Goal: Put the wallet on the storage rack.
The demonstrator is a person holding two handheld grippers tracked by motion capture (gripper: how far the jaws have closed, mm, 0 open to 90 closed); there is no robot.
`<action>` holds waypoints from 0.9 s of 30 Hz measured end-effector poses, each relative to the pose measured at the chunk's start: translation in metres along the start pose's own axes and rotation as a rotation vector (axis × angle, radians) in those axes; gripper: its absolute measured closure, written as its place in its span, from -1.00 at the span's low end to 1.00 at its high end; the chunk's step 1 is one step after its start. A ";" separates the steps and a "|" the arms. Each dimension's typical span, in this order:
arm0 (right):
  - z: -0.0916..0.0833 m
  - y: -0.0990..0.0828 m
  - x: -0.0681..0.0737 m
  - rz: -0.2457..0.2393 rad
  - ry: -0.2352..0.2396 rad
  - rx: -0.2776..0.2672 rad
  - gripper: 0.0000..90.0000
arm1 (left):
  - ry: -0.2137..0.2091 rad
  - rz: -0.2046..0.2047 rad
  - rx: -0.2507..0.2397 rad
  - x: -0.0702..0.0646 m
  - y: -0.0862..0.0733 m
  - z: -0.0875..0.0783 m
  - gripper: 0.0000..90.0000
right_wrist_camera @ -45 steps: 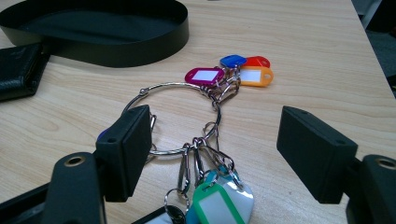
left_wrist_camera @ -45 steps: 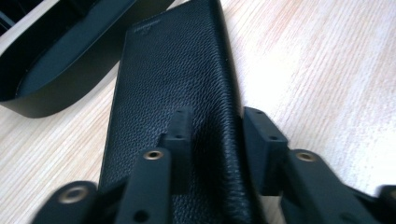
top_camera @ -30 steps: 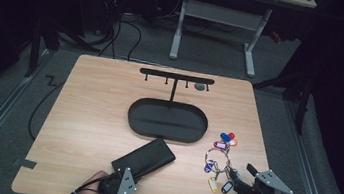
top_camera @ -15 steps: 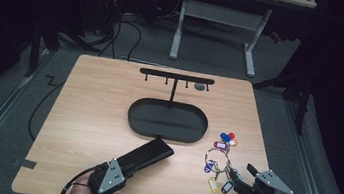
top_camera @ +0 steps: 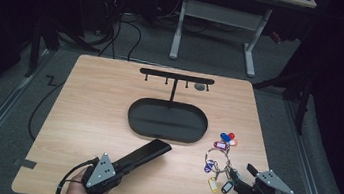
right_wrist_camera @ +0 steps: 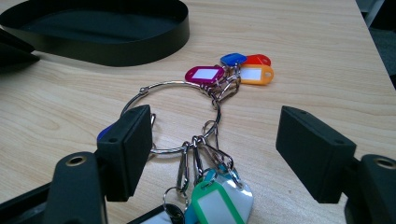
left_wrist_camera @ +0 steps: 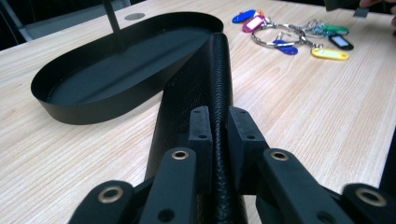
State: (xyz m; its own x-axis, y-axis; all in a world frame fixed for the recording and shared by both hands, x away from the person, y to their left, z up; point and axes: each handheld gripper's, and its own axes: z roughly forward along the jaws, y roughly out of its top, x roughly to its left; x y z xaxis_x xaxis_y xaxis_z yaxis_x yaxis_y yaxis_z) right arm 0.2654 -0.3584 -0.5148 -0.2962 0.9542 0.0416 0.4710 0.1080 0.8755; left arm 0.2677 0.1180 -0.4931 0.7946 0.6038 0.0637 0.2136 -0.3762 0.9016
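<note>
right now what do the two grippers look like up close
Both are black. The left gripper and right gripper each carry a grey three-cornered plate with small holes on top. Their jaws are blocky with flat pads, and brass-ringed holes sit in the links. A black cable trails from the left one.

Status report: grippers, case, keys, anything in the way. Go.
Left gripper shut on black case, jaws just closing. Right gripper open over key ring. Tray ahead of case.
</note>
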 end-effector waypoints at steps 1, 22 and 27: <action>0.000 0.000 0.000 0.000 0.000 0.000 -0.39 | -0.001 -0.005 -0.004 0.001 0.000 -0.001 0.80; 0.001 -0.001 -0.001 0.004 0.004 0.004 -0.39 | -0.012 -0.105 -0.073 0.019 -0.001 -0.017 0.82; 0.003 -0.001 -0.001 0.008 0.005 0.009 -0.39 | -0.003 -0.128 -0.082 0.025 -0.002 -0.019 0.81</action>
State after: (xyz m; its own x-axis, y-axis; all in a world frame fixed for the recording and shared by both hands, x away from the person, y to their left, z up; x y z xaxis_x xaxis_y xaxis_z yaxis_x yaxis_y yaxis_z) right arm 0.2672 -0.3587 -0.5174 -0.2968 0.9536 0.0515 0.4812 0.1028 0.8706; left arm 0.2764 0.1472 -0.4856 0.7657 0.6408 -0.0552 0.2660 -0.2375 0.9343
